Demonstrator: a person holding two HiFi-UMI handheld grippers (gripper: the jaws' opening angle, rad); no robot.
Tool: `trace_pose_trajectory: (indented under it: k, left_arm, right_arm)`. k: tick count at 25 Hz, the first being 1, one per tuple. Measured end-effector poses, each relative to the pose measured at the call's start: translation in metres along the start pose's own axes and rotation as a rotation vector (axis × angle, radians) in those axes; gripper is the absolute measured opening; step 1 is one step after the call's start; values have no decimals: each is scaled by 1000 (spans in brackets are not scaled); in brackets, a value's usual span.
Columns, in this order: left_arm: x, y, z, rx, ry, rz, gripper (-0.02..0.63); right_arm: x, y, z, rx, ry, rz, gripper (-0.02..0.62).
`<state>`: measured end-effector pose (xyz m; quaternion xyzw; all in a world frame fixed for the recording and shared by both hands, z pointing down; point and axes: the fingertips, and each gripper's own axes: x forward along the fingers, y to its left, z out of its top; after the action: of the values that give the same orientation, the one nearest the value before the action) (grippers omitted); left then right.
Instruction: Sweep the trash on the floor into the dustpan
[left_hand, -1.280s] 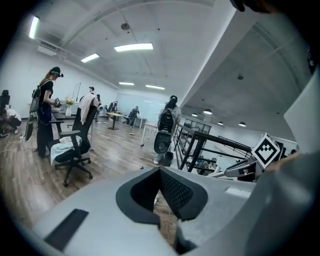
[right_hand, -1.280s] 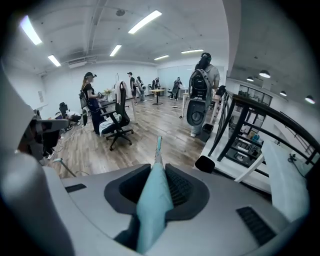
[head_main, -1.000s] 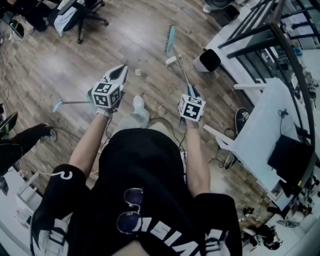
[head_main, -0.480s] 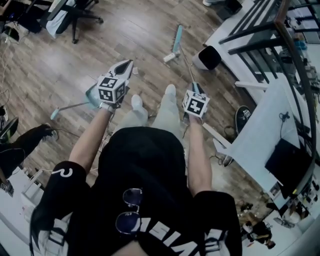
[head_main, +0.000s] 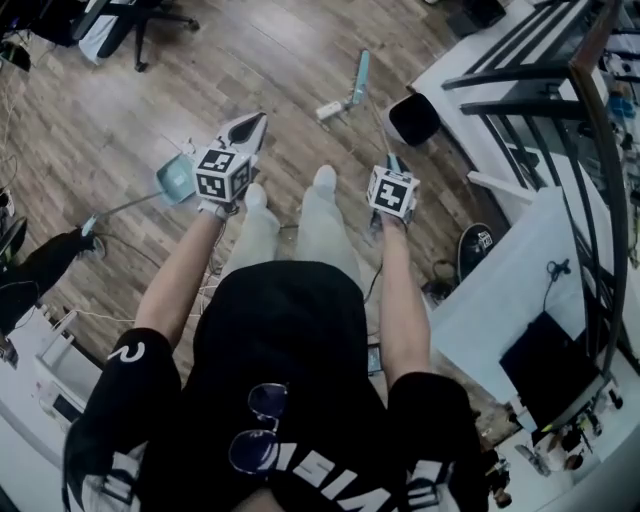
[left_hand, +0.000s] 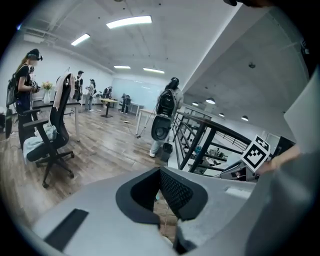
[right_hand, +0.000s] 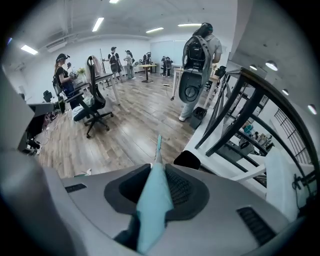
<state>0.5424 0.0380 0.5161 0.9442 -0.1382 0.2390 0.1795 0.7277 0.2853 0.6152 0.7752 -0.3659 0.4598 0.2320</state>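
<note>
The right gripper (head_main: 391, 163) clamped the broom (head_main: 357, 78); the left gripper (head_main: 249, 127) had its jaws closed; trash (head_main: 329, 109) lay on the wood floor (head_main: 110, 110) beside the broom's head; the dustpan (head_main: 176, 178) sat just beside the left gripper; an office chair (right_hand: 95, 107) stood beyond.

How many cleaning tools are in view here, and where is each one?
2. The broom has its handle between the jaws of the right gripper, its head far ahead. The dustpan is just left of the left gripper. I see no others.
</note>
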Motion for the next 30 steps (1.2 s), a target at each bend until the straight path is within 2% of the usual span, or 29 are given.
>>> trace_pose_trajectory:
  k: [5,14,22,26,30]
  left_arm:
    - [56,-13,-9,-43,2,13,-2]
    - [122,-4,-33,-110,30,74,-2]
    - [129,2,-55,-177,34,122,-3]
    - [115,11,-64,-213,26,163,-2]
    - [93,26,-78,-245,16,208,-2]
  right_arm:
    - [62,-38,2,-72,77,-12,83]
    - [150,-63,10,-217,171,-16,83]
    - [170,-56,-2,-301,233,21,83]
    - [169,-37,-16,-372,225,66,83]
    - [159,-20,-29,-401,244,75,83]
